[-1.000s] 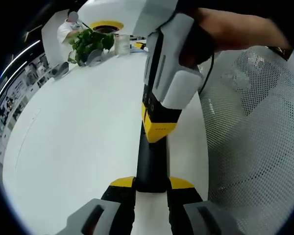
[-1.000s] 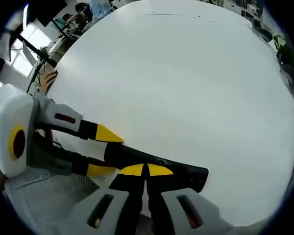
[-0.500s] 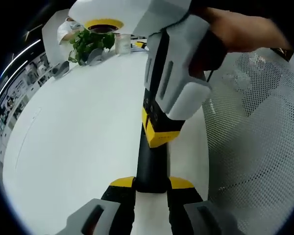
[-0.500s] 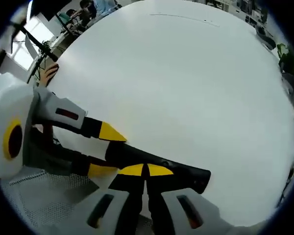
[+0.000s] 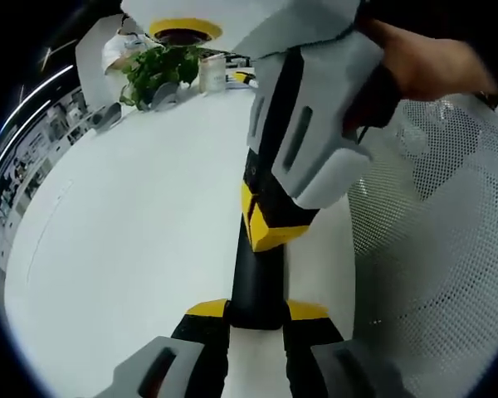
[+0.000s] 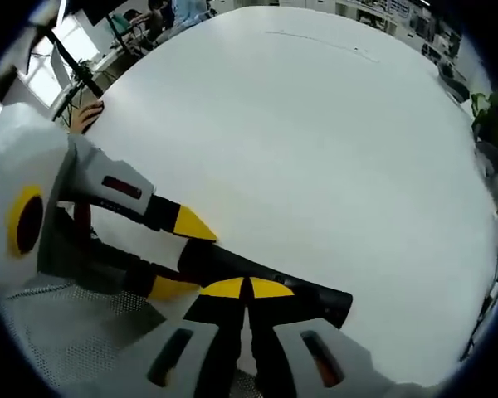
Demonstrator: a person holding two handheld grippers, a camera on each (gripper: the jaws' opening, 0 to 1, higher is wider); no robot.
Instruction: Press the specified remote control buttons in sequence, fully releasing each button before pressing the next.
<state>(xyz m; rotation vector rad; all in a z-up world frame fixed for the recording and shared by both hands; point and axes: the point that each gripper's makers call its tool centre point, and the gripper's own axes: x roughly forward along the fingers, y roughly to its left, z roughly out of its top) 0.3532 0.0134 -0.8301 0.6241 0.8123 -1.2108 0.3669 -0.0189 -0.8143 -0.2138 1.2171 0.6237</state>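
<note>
The remote control [image 5: 256, 278] is showing as a long, slim black bar, lying on the white table [image 5: 124, 240] near its right edge. In the right gripper view the remote control [image 6: 270, 282] is stretching from left to right, its rounded end pointing right; its buttons are too small to make out. The left tool [image 5: 256, 309] is gripping the remote's near end, its yellow-tipped jaws pressing against both sides of the bar. The right tool [image 5: 266, 228] is coming down onto the remote's upper face from the far side with its jaws drawn together, touching the black surface. In the right gripper view the right tool [image 6: 247, 288] is showing its yellow tips meeting with no gap. A white mesh surface [image 5: 436, 249] is lying just right of the table, and a green plant [image 5: 153, 70] is standing at the far edge
</note>
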